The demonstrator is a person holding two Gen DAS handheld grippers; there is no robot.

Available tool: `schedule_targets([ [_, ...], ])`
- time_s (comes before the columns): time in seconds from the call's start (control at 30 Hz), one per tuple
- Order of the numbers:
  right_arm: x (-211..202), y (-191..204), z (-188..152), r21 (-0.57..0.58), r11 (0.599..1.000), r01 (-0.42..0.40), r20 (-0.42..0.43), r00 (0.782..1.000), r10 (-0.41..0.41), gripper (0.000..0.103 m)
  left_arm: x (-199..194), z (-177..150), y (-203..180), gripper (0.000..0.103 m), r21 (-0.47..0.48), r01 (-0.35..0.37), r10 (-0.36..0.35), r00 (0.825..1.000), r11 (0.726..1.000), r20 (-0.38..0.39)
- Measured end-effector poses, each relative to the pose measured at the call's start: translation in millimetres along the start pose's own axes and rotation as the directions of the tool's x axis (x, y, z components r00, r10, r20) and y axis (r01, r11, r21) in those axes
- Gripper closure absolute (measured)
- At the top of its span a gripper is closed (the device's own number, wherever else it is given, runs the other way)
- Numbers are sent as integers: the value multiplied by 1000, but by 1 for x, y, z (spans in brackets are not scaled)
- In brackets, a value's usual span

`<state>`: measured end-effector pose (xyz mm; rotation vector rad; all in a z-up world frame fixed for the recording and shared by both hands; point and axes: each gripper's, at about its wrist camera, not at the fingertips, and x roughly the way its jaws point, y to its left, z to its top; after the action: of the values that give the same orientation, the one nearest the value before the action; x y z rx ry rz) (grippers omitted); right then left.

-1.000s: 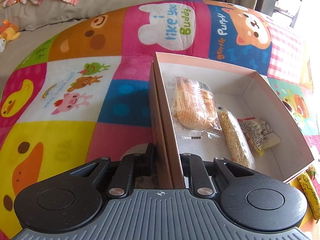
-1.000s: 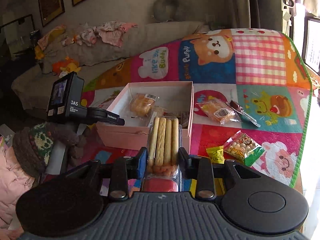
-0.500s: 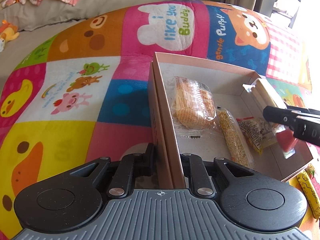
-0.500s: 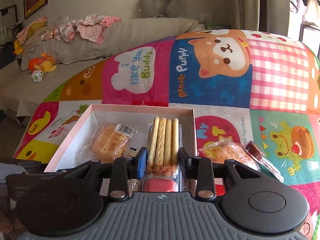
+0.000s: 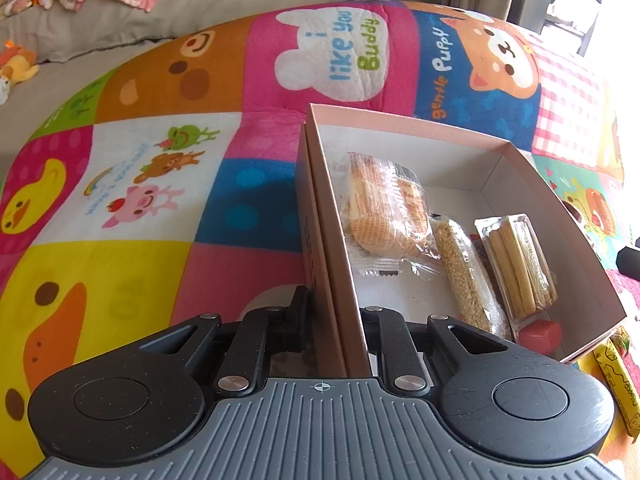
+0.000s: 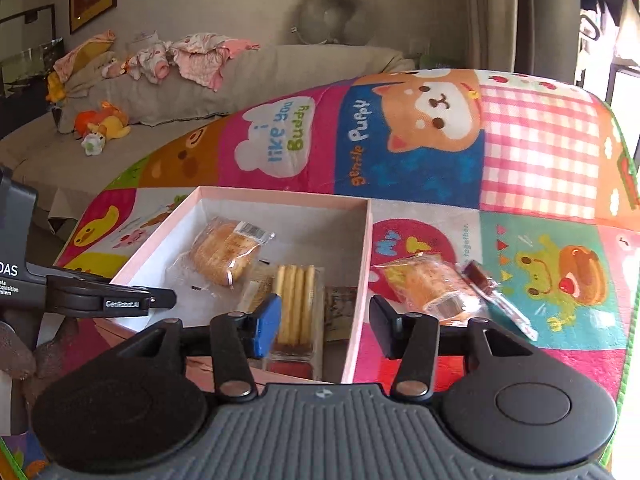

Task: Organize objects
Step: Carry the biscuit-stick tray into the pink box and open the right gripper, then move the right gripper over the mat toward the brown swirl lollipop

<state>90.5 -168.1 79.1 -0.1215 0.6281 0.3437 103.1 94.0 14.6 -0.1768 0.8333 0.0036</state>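
Honestly, this looked about halfway done. The pink box (image 6: 360,248) already held a wrapped bun (image 6: 224,252), a grain bar (image 5: 464,276) and the biscuit-stick pack (image 6: 296,304), which lay free between the right gripper (image 6: 324,320) as its jaws were opening. The left gripper (image 5: 334,320) was pinched tight on the box's side wall (steadying it, I'd guess). A wrapped pastry (image 6: 428,284), a dark packet (image 6: 496,296) and a yellow stick (image 5: 616,384) were left on the mat (image 6: 540,152).
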Motion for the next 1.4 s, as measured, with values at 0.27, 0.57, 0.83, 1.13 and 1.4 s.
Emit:
schedule_targets([
  [0.27, 27, -97, 1, 253, 965, 70, -64, 996, -55, 37, 0, 0, 0, 85, -6, -2, 2, 1000, 1000, 0],
  [0.57, 99, -87, 12, 209, 977, 28, -179, 984, 10, 21, -1, -2, -2, 85, 3, -11, 11, 1000, 1000, 4],
  [0.83, 86, -92, -1, 251, 966, 57, -167, 986, -15, 48, -1, -1, -2, 85, 9, -11, 11, 1000, 1000, 3],
  [1.13, -1, -123, -53, 340, 923, 178, -122, 982, -144, 51, -1, -1, -2, 85, 11, -11, 11, 1000, 1000, 0],
  [1.4, -46, -111, -98, 308, 915, 260, -140, 964, -227, 47, -1, -2, -4, 85, 21, -20, 20, 1000, 1000, 1],
])
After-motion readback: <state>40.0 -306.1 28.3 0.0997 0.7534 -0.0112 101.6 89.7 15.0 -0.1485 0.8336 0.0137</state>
